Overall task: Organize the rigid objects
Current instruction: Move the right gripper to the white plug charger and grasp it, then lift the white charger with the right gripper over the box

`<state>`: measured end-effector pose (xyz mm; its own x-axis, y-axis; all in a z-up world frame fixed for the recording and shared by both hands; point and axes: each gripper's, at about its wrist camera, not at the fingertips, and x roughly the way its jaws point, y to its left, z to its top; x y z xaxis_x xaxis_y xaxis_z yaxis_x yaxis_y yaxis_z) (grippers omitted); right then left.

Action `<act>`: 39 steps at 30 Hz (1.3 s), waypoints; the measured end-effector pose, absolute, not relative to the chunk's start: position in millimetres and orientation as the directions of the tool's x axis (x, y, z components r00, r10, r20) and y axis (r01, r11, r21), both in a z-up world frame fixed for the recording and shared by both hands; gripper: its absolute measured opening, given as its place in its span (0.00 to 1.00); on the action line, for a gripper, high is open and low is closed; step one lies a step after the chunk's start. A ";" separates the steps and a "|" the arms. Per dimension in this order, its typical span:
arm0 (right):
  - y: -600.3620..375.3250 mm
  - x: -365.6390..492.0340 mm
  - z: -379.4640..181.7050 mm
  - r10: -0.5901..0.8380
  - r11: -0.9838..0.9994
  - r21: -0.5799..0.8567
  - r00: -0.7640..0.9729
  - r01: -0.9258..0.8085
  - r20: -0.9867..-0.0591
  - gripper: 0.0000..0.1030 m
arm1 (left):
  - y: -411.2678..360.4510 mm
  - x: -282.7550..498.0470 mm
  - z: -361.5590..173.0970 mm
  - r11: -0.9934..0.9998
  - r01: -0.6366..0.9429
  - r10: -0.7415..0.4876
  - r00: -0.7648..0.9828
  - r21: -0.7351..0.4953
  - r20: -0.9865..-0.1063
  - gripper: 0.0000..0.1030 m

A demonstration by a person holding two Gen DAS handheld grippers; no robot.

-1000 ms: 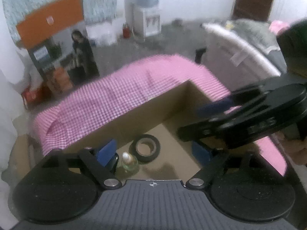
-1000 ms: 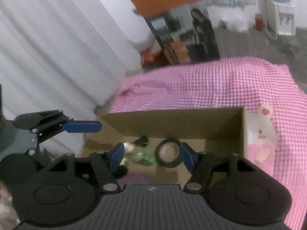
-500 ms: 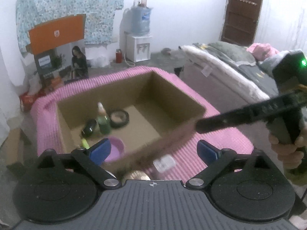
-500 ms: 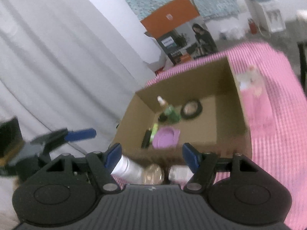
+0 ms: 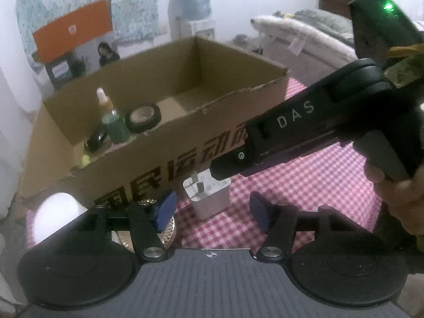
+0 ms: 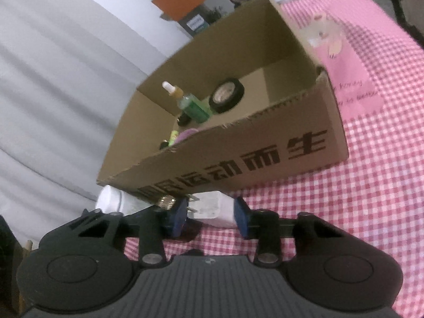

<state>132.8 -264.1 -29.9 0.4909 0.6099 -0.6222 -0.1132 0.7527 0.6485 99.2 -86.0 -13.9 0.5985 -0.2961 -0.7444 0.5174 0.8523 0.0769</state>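
Clearly the white charger sits just in front of the box, between the right gripper pads — jaws just closing, contact unclear. Light, rigid, slick plastic — grip its flat sides. Left gripper stands apart, empty.

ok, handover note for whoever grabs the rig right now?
Left gripper: open, jaws just been closing, nothing held.
Right gripper: jaws just been closing around white plug adapter; contact unclear.
Done, in brown cardboard box: green dropper bottle, black tape roll.
To do, on pink checked cloth: adapter, gold round object, white cylinder.
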 end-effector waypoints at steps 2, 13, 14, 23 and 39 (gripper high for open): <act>-262.5 137.9 -36.2 0.606 0.759 0.642 0.481 -0.110 -0.634 0.33 | -87.2 106.1 -19.0 0.857 0.512 -0.289 0.582 0.067 -0.760 0.55; -263.1 151.6 -49.2 0.617 0.754 0.648 0.452 -0.105 -0.644 0.30 | -91.8 108.3 -28.9 0.834 0.549 -0.374 0.507 -0.043 -0.777 0.55; -266.1 150.6 -49.4 0.616 0.753 0.650 0.454 -0.099 -0.644 0.30 | -92.8 107.2 -29.5 0.828 0.558 -0.384 0.504 -0.048 -0.774 0.55; -291.1 140.6 -49.5 0.601 0.751 0.659 0.472 -0.055 -0.645 0.31 | -109.1 95.7 -34.9 0.794 0.605 -0.371 0.548 0.050 -0.750 0.56; -299.8 142.7 -54.7 0.643 0.709 0.703 0.459 -0.055 -0.613 0.34 | -123.4 125.4 -57.6 0.830 0.556 -0.315 0.517 0.033 -0.796 0.44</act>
<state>142.7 -299.8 -54.7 0.4589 0.6429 -0.6132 -0.0549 0.7094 0.7027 125.4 -123.4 -57.6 0.5173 -0.3150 -0.7957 0.5562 0.8304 0.0328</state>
